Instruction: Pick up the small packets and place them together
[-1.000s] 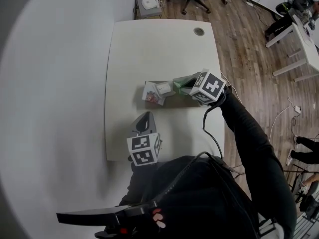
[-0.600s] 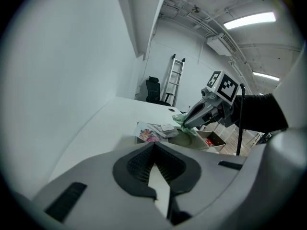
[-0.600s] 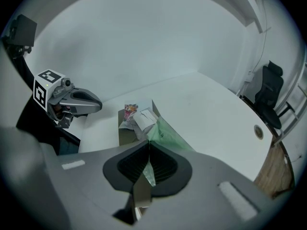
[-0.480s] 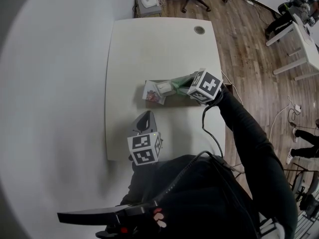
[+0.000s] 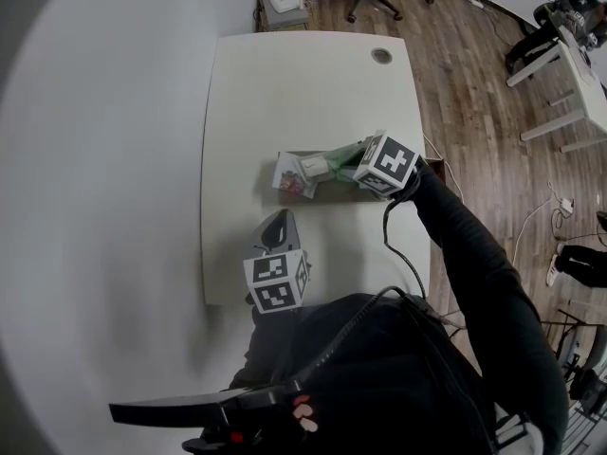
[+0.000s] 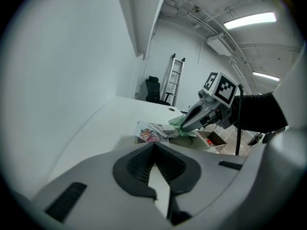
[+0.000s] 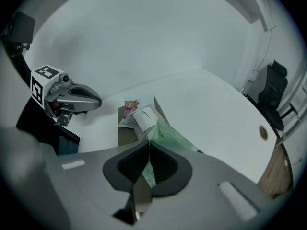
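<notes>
We wear black long-sleeved top (image 5: 379, 368); right sleeve (image 5: 474, 263) at lower right of frame. Left gripper (image 5: 277, 224), right gripper (image 5: 334, 164): grey plastic shells, each with white cube (image 5: 275, 282) of black square markers. Dark ribbed pads (image 6: 136, 166) inside jaws. Black cable (image 5: 386, 233) beside right sleeve.

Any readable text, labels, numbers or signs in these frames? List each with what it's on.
No text can be read in any view.
Right marker cube: black-and-white square patterns, no letters.
Left marker cube: the same, no letters.
Colourful packet: print too blurred to read.
White packet: faint marks, too small to read.
Green packet: one small dark mark, unreadable.
</notes>
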A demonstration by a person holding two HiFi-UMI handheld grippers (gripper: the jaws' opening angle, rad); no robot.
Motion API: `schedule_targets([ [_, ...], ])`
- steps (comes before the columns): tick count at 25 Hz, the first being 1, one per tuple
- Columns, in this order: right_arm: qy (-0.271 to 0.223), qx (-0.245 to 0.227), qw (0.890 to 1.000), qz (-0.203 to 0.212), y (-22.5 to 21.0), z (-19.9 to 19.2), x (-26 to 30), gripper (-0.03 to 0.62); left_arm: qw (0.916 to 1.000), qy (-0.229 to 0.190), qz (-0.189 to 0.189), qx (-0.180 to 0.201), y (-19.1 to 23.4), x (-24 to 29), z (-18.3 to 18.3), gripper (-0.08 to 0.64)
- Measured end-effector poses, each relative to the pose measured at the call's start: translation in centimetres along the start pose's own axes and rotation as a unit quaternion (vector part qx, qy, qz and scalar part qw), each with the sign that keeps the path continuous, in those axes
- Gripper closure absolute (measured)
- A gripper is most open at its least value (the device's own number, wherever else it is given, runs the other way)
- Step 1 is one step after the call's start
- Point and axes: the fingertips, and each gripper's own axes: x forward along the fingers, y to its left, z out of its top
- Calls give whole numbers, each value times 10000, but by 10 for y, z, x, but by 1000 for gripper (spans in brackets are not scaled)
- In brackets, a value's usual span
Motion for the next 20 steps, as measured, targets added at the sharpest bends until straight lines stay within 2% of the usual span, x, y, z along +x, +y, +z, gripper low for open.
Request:
schedule_targets([
  [20,-108,-14,9999,56,-1,-4,4,541,10000,23,-5,-5,1,2,-1,560],
])
